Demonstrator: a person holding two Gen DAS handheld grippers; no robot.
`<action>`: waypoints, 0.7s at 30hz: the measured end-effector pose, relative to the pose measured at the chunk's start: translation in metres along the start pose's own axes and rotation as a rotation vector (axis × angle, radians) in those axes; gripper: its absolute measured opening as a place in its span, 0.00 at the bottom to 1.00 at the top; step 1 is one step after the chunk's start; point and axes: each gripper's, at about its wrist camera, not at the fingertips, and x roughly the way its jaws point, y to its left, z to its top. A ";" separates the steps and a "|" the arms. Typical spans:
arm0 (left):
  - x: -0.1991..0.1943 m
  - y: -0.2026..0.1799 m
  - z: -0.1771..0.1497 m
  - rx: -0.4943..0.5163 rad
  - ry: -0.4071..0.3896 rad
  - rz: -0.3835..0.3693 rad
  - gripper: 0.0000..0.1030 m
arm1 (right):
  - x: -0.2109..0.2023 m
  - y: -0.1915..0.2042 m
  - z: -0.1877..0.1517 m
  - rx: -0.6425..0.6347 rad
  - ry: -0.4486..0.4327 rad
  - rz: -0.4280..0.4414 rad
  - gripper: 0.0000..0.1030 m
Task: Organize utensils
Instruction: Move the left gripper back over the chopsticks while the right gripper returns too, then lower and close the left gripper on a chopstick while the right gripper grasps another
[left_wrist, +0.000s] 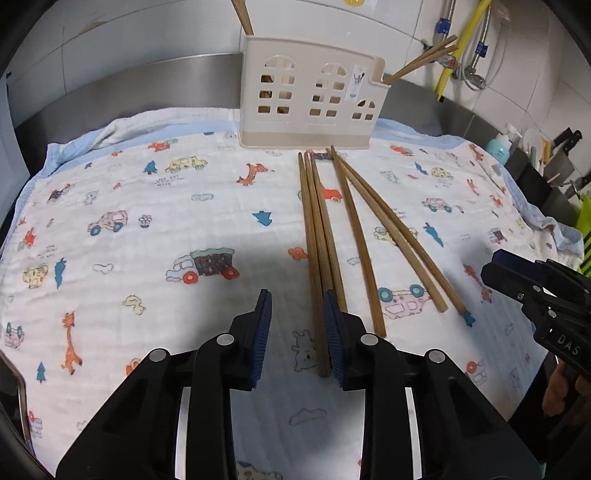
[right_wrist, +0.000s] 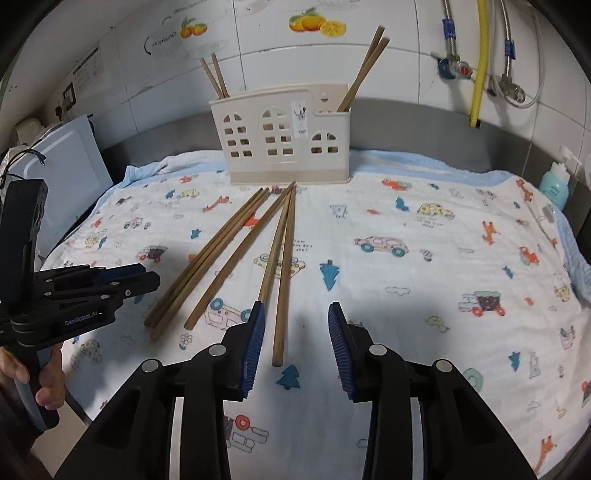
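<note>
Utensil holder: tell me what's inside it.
The utensil holder has two chopsticks sticking up from its left end and two more leaning out of the right compartment. Their lower ends and the middle section are hidden behind the wall.

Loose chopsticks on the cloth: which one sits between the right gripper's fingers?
The rightmost chopstick of the six; its near end lies inside the open right gripper; the others end left of it.

Bright, soft shadows, fisheye-warped dark corners.
</note>
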 end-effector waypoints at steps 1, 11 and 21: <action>0.002 0.000 0.001 0.000 0.004 -0.003 0.27 | 0.004 0.000 0.000 0.004 0.008 0.008 0.29; 0.020 0.000 0.007 -0.006 0.023 -0.010 0.22 | 0.019 0.003 0.002 0.005 0.034 0.018 0.29; 0.029 -0.003 0.014 0.001 0.027 0.003 0.22 | 0.027 0.004 0.003 0.005 0.045 0.027 0.29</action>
